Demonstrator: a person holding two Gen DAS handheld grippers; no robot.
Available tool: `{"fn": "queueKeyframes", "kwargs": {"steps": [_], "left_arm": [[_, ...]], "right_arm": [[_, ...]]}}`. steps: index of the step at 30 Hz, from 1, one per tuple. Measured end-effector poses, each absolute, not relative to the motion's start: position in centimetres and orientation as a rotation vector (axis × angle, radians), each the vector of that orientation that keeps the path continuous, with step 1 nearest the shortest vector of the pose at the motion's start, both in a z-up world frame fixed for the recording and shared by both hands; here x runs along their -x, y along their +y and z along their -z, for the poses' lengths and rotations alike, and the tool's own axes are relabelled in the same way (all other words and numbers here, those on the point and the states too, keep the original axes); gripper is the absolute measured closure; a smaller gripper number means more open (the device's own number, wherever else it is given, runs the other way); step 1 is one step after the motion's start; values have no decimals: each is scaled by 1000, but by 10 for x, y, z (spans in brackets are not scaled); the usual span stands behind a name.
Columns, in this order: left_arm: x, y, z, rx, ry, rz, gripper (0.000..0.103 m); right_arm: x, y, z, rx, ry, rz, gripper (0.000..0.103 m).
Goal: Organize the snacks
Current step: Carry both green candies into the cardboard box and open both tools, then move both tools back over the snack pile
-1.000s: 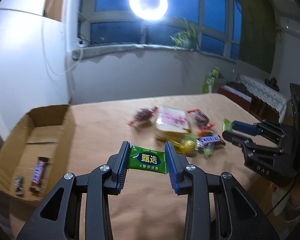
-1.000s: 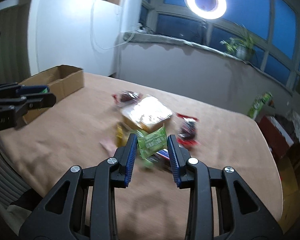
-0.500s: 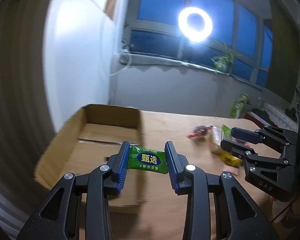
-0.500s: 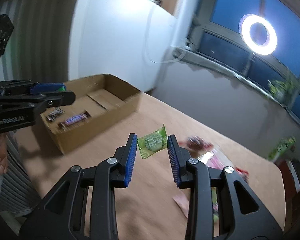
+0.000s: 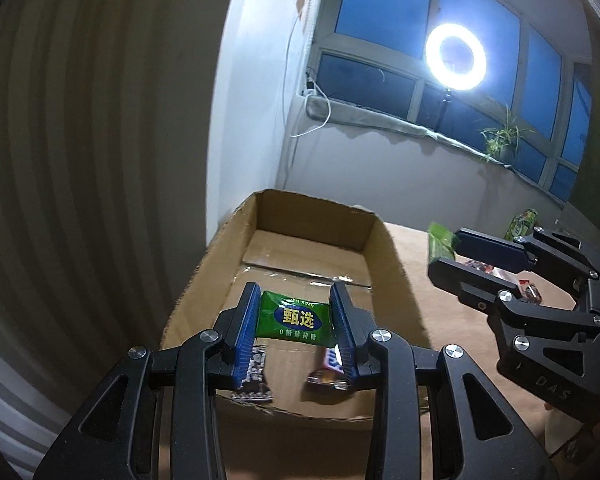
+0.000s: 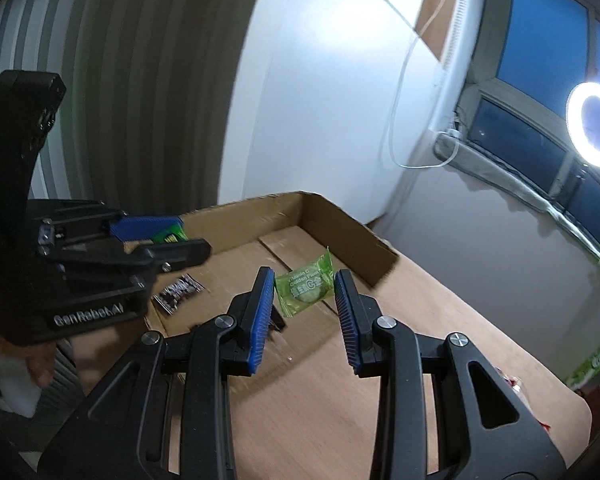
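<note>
My left gripper point(image 5: 295, 318) is shut on a dark green candy packet point(image 5: 294, 317) and holds it above the open cardboard box point(image 5: 382, 240). Two small dark snack bars point(image 5: 327, 376) lie on the box floor below it. My right gripper point(image 6: 304, 286) is shut on a light green candy packet point(image 6: 306, 285) and holds it over the box's point(image 6: 352, 236) right part. In the right wrist view the left gripper point(image 6: 168, 240) is at the left over the box. In the left wrist view the right gripper point(image 5: 456, 248) is at the right, beside the box.
The box stands at the left end of a brown table point(image 6: 440, 344), next to a white wall and a ribbed radiator point(image 5: 80, 160). More snacks point(image 5: 528, 292) lie on the table to the right. A ring light point(image 5: 456, 56) shines at the window.
Both grippers have swung left from the snack pile to above the cardboard box, each still holding its green packet. The box now fills the middle of both views.
</note>
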State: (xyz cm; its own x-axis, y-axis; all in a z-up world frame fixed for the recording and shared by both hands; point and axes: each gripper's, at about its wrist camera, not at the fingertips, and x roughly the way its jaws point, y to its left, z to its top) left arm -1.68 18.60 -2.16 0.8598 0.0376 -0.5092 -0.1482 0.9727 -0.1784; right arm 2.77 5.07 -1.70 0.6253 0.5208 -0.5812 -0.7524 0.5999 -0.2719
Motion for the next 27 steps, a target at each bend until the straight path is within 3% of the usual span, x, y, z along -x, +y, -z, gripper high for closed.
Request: {"fn": "queueKeyframes", "kwargs": {"steps": [7,9,11,17,23,27], "left_arm": [[7,196,34,241,570,-98,67],[3,197,37,242,581,-105,57],[4,199,39,240,581,-132,41],[10,201,38,253,568,-138,40],[15,200,34,250,557,-149,40],[20,198,28,244,551,-164,40]], "right_arm": [[-40,73,33,539,502,-803,66],[-44,76,39,547,520,-800,57],[-46,72,41,535,525,-794,56],[-44,64,41,517,531,-776,56],[-35,62,38,512,518,-786,32],[-28,57,32,505,505,-786,32]]}}
